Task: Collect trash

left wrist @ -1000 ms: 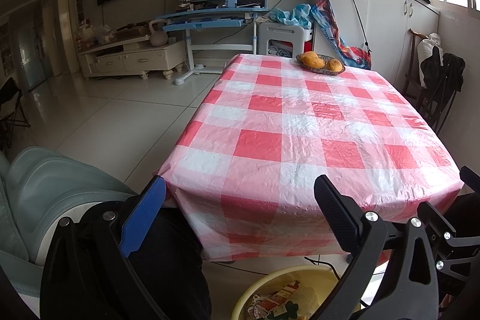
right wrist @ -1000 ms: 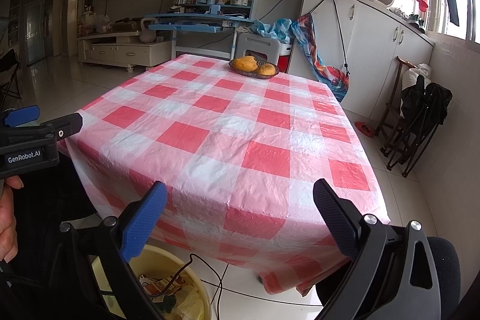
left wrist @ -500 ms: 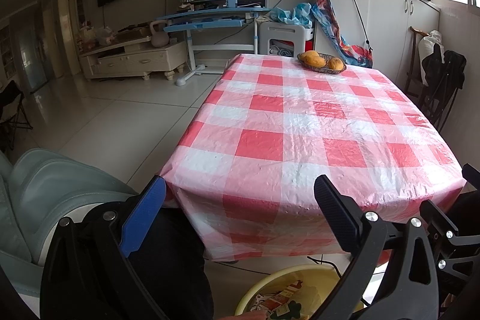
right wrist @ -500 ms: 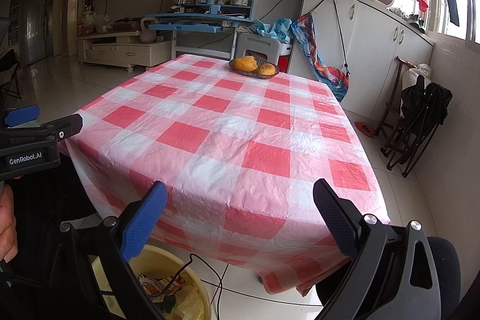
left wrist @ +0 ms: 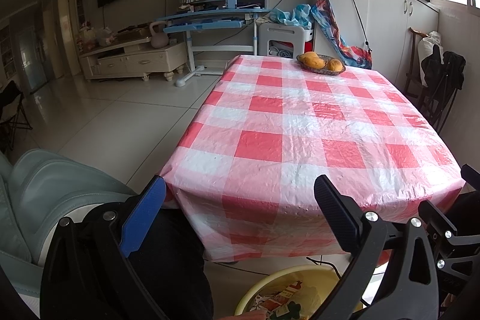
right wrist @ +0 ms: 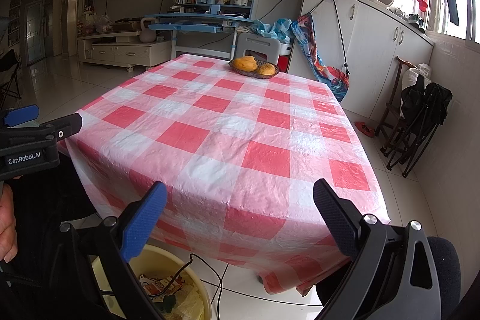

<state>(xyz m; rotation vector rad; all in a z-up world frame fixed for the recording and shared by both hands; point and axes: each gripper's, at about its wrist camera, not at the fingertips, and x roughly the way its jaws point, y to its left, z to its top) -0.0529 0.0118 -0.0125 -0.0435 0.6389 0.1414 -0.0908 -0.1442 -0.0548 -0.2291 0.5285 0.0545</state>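
Both the left gripper (left wrist: 240,200) and right gripper (right wrist: 240,200) hover with jaws apart and empty at the table's (left wrist: 300,116) near edge, the trash (right wrist: 168,287) lying below them in the yellow bin (right wrist: 180,260), nearer the left one.

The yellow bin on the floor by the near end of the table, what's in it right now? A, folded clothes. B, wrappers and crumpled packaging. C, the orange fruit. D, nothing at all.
B: the yellow bin holds printed wrappers and crumpled packaging, while the orange fruit sits in a basket at the table's far end.
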